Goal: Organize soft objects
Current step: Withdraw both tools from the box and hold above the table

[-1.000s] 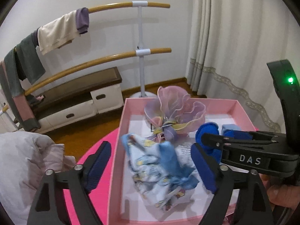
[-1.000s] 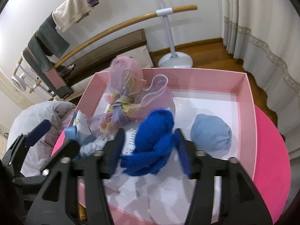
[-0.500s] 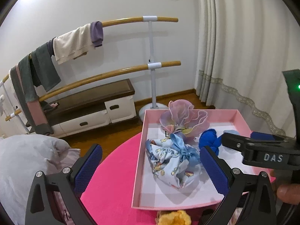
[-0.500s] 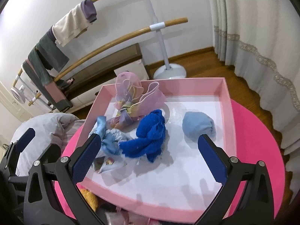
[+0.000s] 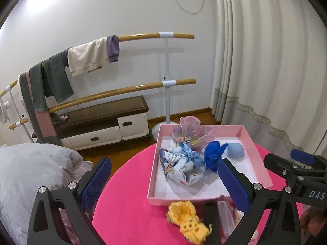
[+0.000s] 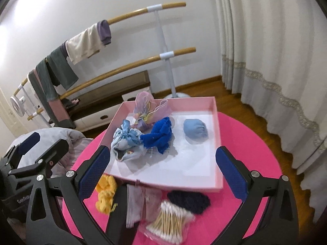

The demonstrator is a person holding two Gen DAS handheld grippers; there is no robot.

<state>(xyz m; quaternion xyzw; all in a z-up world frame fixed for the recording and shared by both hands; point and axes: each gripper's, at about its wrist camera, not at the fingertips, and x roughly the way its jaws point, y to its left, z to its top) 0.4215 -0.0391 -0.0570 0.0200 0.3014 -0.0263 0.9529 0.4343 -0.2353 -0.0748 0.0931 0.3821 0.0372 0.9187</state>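
A shallow pink box [image 6: 217, 143] [image 5: 259, 159] sits on the round pink table [image 6: 251, 155]. Inside lie a lilac organza pouch [image 6: 148, 110], a printed light-blue pouch [image 6: 126, 143] [image 5: 184, 163], a royal-blue knit piece [image 6: 159, 135] [image 5: 212, 156] and a pale-blue ball [image 6: 195, 130] [image 5: 236, 150]. In front of the box lie a yellow knit piece [image 6: 105, 196] [image 5: 187, 221], a dark navy knit piece [image 6: 189, 201], a clear pouch [image 6: 141, 202] and a bag of cotton swabs [image 6: 169, 224]. My left gripper [image 5: 164, 185] and right gripper [image 6: 162, 174] both hang open and hold nothing, back from the box.
A grey-white cushion [image 5: 30, 175] lies left of the table. Behind stand a double wooden barre [image 5: 143, 85] hung with clothes, a low drawer bench [image 5: 98, 126] and a small fan [image 6: 17, 104]. A cream curtain [image 5: 265, 61] fills the right side.
The left gripper let go of the light-blue pouch and the right let go of the royal-blue knit piece. Both opened wide and drew back and up from the box.
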